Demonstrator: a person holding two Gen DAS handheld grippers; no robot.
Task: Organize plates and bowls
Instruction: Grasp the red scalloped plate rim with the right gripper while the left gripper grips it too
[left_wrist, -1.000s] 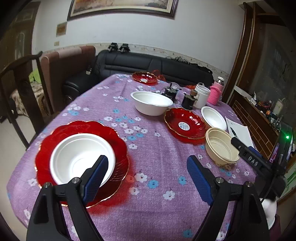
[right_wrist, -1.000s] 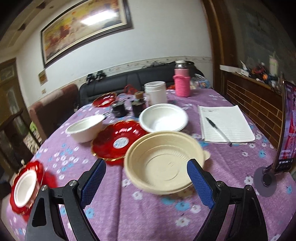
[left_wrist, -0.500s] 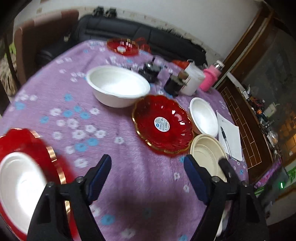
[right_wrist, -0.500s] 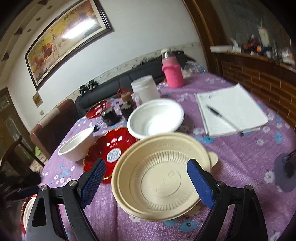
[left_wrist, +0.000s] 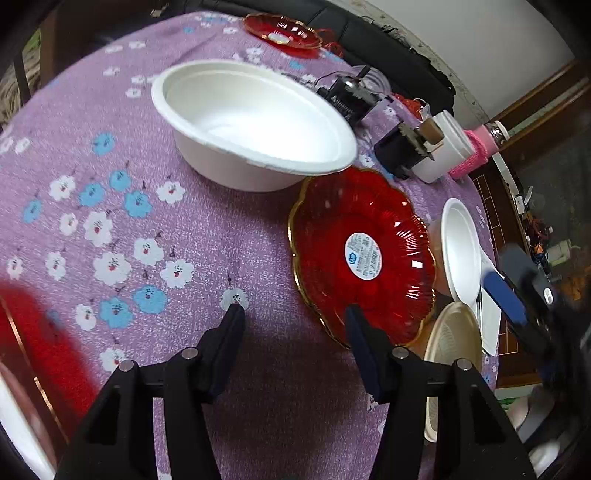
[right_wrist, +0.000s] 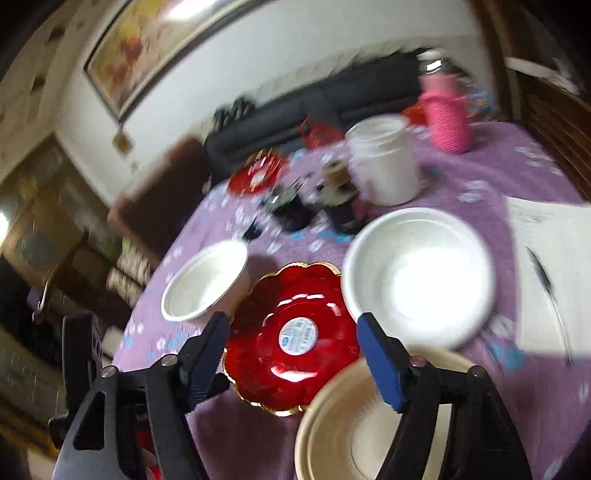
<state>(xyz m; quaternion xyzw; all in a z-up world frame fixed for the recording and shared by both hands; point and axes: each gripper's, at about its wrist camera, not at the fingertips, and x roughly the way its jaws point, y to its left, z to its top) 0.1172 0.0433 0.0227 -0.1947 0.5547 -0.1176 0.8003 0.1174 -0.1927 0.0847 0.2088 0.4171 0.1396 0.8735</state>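
Red plate (left_wrist: 364, 254) rim, cloth (left_wrist: 229, 240) bare alongside

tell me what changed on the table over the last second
Both grippers swung toward the middle red plate: the left gripper left the white-bowl-on-plate stack, the right gripper moved off the beige bowl. Both sets of jaws are closing, gripping nothing. The dishes themselves, including the white bowl, stayed put.

Both grippers are pointing steeply down. The left gripper (left_wrist: 293, 315) is closing its jaws on nothing; the right gripper (right_wrist: 290, 325) is closing likewise, nothing between.
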